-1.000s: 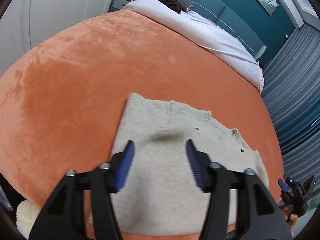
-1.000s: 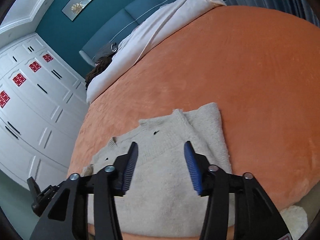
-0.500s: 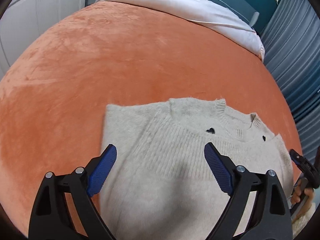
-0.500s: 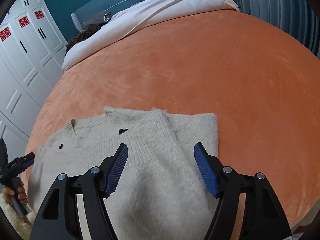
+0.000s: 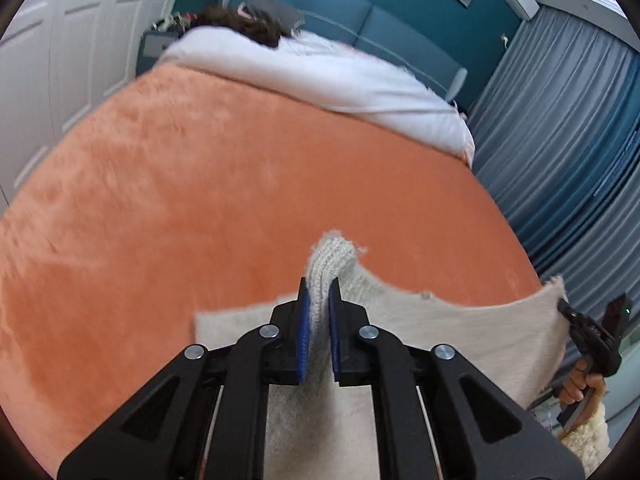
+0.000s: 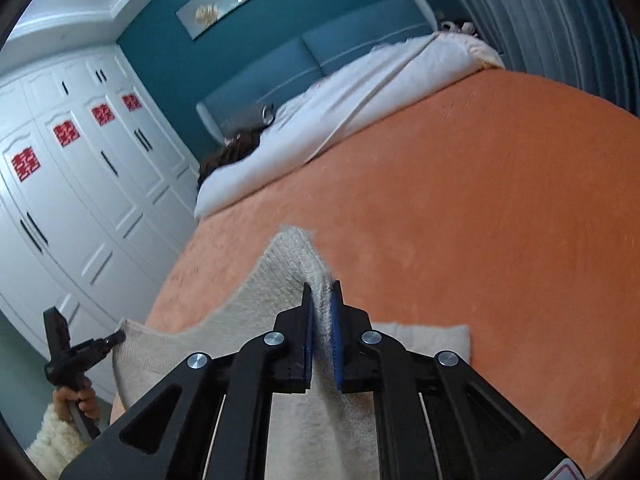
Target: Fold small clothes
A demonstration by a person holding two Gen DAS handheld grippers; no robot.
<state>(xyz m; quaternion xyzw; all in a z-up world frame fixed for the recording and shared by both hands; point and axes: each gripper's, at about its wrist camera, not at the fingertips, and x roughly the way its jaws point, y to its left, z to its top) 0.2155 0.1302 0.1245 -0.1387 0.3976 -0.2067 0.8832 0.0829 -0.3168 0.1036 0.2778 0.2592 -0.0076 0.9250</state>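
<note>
A small cream knitted sweater lies partly on the orange bed cover. My left gripper is shut on a bunched ribbed edge of it and holds that edge raised. My right gripper is shut on another edge of the same sweater, also raised. The fabric sags between the two grippers, and its lower part still rests on the bed. Each gripper shows at the side of the other's view, the right one and the left one.
A white duvet covers a person with dark hair at the head of the bed, against a teal headboard. White wardrobe doors stand on the left side, grey curtains on the right.
Both grippers were open above the flat sweater. They have shut on its far edge and lifted it off the bed, and both cameras have tilted up.
</note>
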